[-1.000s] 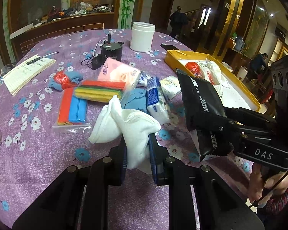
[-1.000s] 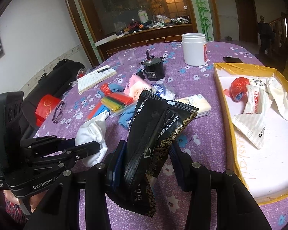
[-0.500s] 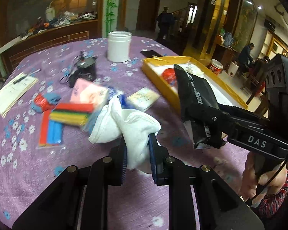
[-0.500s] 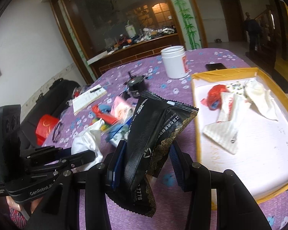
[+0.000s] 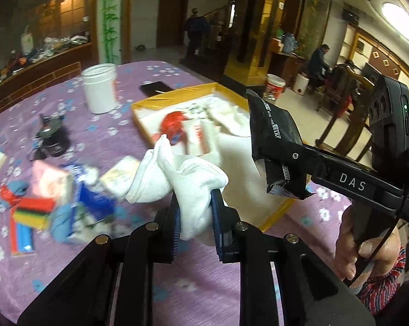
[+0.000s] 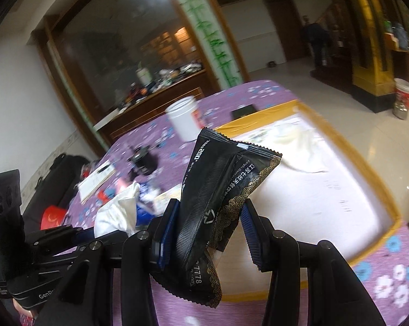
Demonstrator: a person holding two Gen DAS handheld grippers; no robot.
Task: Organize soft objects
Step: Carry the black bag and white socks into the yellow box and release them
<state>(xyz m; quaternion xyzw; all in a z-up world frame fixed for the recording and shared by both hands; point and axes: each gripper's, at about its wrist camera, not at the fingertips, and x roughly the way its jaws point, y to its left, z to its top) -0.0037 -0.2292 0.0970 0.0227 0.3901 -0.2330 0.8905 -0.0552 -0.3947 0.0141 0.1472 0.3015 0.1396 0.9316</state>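
My left gripper [image 5: 195, 214] is clenched on a white sock [image 5: 188, 179], my right gripper [image 6: 208, 229] grasps a black packet [image 6: 220, 195]; both hang above the purple table [image 5: 101, 138], at the near edge of the yellow tray [image 5: 177, 96]

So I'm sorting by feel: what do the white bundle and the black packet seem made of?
White bundle: looks like soft knit cotton, matte, fuzzy, bulging around the left gripper. Black packet: probably plastic film, glossy, printed, zigzag-cut ends, creased in the right gripper.
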